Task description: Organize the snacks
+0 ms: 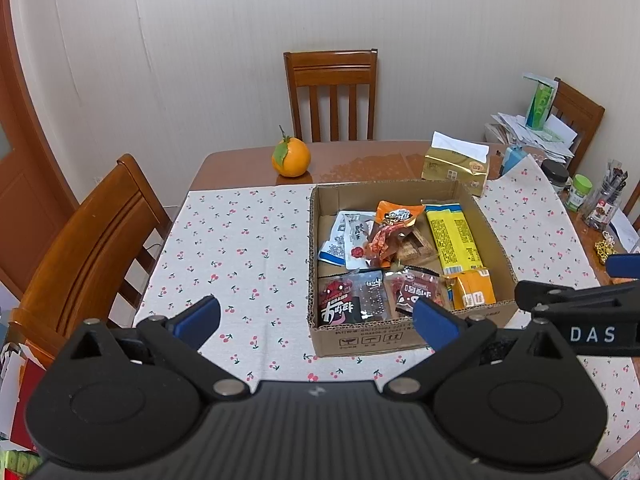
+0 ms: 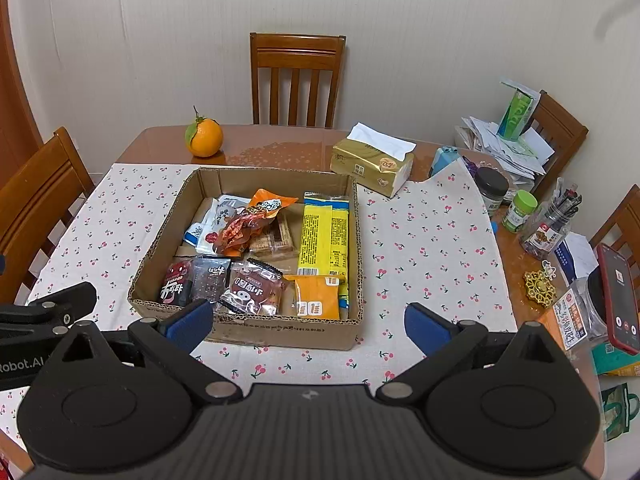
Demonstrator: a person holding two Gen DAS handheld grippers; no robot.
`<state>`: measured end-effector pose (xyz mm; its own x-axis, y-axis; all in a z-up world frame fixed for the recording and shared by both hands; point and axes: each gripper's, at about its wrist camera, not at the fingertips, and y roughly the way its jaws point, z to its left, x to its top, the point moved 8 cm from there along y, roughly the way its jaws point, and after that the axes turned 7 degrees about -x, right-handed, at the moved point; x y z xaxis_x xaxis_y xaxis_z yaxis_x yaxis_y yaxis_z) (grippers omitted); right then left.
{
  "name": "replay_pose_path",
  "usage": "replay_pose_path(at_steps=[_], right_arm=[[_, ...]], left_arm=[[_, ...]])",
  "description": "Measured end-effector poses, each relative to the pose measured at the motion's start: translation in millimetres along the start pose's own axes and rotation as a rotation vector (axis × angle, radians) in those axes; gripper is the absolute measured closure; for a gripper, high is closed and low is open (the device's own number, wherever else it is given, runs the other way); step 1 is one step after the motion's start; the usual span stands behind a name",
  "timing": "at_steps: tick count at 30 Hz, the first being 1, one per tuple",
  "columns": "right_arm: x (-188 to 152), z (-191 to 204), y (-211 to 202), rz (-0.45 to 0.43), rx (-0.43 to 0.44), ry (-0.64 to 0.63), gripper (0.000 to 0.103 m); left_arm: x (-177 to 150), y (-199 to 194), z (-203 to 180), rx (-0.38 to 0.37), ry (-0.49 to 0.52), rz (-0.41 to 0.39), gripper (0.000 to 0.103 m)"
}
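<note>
A shallow cardboard box [image 1: 486,216] [image 2: 160,240] sits on the cherry-print cloth and holds several snack packets: a long yellow pack [image 1: 452,238] [image 2: 324,236], an orange pack [image 1: 474,292] [image 2: 318,296], dark red packets [image 1: 338,300] [image 2: 256,286] and an orange-red packet [image 1: 394,224] [image 2: 256,220]. My left gripper [image 1: 316,320] is open and empty, above the cloth in front of the box's left corner. My right gripper [image 2: 306,326] is open and empty, in front of the box's near wall; its body shows at the right edge of the left wrist view [image 1: 580,308].
An orange [image 1: 291,158] [image 2: 204,137] and a gold tissue pack [image 1: 456,164] [image 2: 372,162] sit behind the box. Jars, papers and a phone [image 2: 616,298] crowd the table's right side. Wooden chairs [image 1: 332,92] [image 2: 36,200] stand at the far and left edges.
</note>
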<state>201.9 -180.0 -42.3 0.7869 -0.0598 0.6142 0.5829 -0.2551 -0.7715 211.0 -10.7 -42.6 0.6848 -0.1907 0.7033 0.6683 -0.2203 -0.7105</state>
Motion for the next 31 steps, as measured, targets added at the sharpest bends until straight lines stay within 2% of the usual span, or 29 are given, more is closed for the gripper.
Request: replay_pose_path(at_steps=[31], right_arm=[[0.5, -2.1, -1.6, 0.000, 0.001, 0.001, 0.000]], left_arm=[[0.1, -0.6, 0.1, 0.000, -0.001, 0.003, 0.001]])
